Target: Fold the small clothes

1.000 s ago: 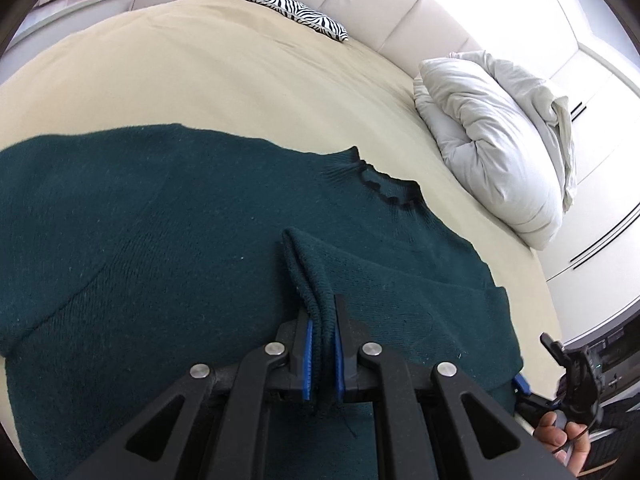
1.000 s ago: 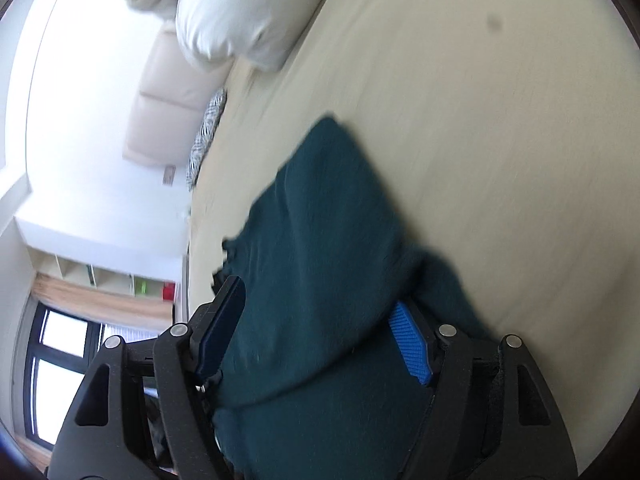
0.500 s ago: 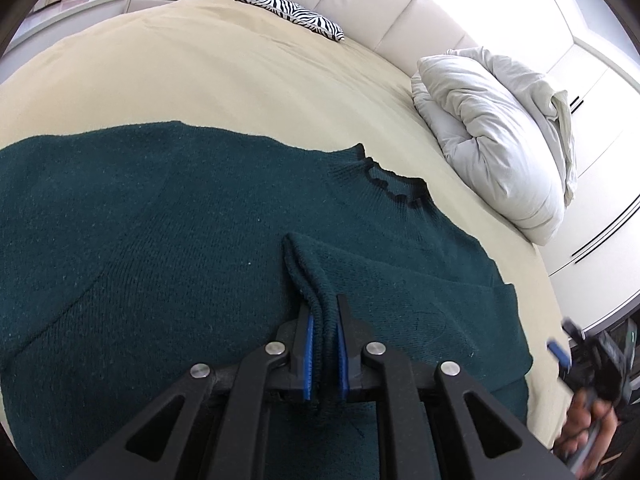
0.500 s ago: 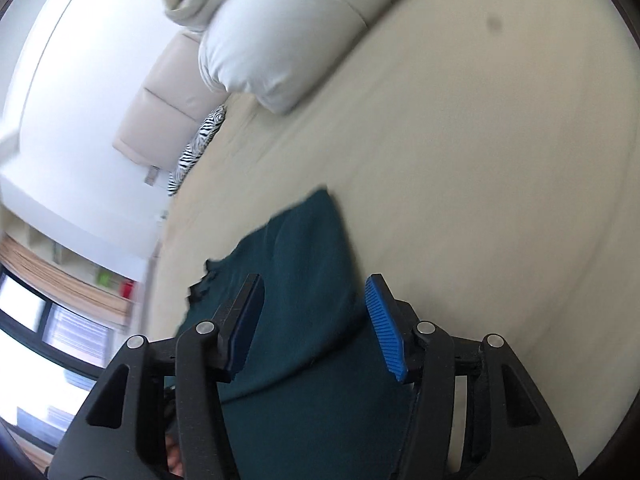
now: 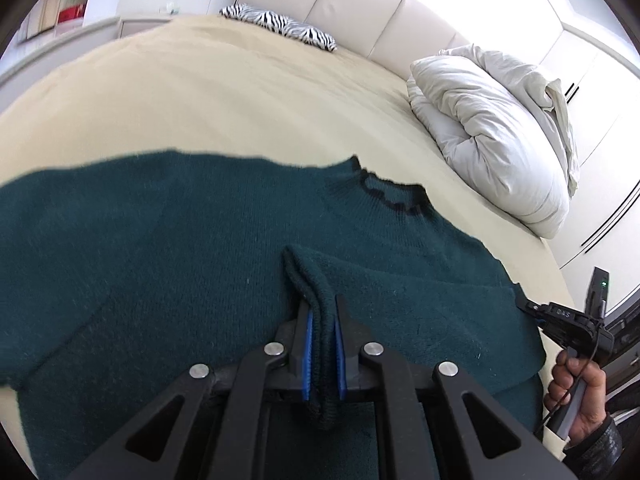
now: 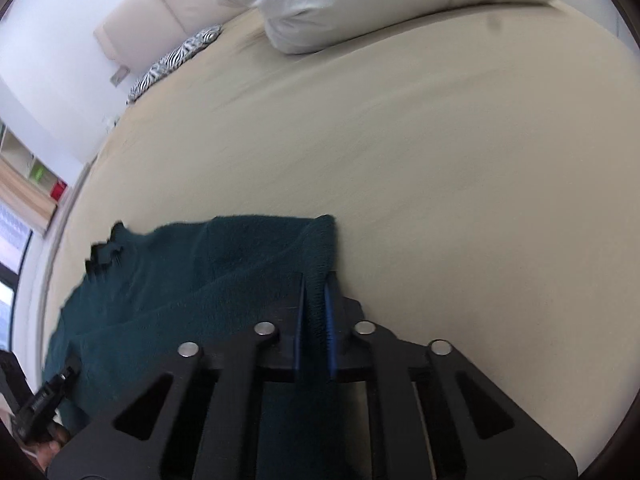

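Observation:
A dark green knit sweater [image 5: 180,240] lies spread on the beige bed, its neck [image 5: 392,196] toward the pillows. My left gripper [image 5: 320,312] is shut on a raised fold of the sweater near its middle. In the right wrist view my right gripper [image 6: 316,292] is shut on the sweater's edge [image 6: 320,240] at its right side, the blue pads pressing the knit. From the left wrist view the right gripper [image 5: 560,320] shows at the sweater's right edge, held by a hand [image 5: 576,396].
The beige bed sheet [image 5: 240,96] stretches beyond the sweater. A white bundled duvet [image 5: 500,128] lies at the right by the cream headboard [image 5: 360,8]. A zebra-print pillow [image 5: 280,26] sits far back. White cupboards [image 5: 600,184] stand past the bed's right edge.
My right gripper rolled, moved to the sweater's right edge and went from open to shut on it. My left gripper kept its hold on the fold with little movement.

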`<state>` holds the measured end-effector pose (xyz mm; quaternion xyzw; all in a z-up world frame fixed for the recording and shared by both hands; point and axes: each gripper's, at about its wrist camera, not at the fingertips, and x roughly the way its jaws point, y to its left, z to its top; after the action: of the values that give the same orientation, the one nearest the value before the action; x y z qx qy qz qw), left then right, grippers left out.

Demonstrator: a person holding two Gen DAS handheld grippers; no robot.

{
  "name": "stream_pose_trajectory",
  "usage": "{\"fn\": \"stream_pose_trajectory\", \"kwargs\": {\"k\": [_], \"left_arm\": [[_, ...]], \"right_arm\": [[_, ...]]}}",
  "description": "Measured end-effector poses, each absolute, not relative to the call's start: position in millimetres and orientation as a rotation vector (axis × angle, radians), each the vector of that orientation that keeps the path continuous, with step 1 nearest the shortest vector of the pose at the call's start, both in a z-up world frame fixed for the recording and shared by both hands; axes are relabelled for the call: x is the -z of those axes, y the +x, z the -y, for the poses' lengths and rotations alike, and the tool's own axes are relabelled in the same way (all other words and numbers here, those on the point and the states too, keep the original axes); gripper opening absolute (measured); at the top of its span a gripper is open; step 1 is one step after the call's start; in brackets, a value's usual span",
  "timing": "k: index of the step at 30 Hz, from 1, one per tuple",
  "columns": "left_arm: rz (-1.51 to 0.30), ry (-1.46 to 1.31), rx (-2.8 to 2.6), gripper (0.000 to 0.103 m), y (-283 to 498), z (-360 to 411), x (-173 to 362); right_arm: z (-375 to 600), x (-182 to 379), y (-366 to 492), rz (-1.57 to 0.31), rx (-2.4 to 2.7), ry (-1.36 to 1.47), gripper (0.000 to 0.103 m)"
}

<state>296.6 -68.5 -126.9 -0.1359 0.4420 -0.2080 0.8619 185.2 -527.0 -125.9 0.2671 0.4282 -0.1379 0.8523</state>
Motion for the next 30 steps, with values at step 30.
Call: {"fn": "stream_pose_trajectory", "kwargs": {"k": [30], "left_arm": [[-0.964,-0.355,0.451,0.015,301,50,142]], "right_arm": [[470,121,128,-0.848,0.291,0.419,0.022]]}}
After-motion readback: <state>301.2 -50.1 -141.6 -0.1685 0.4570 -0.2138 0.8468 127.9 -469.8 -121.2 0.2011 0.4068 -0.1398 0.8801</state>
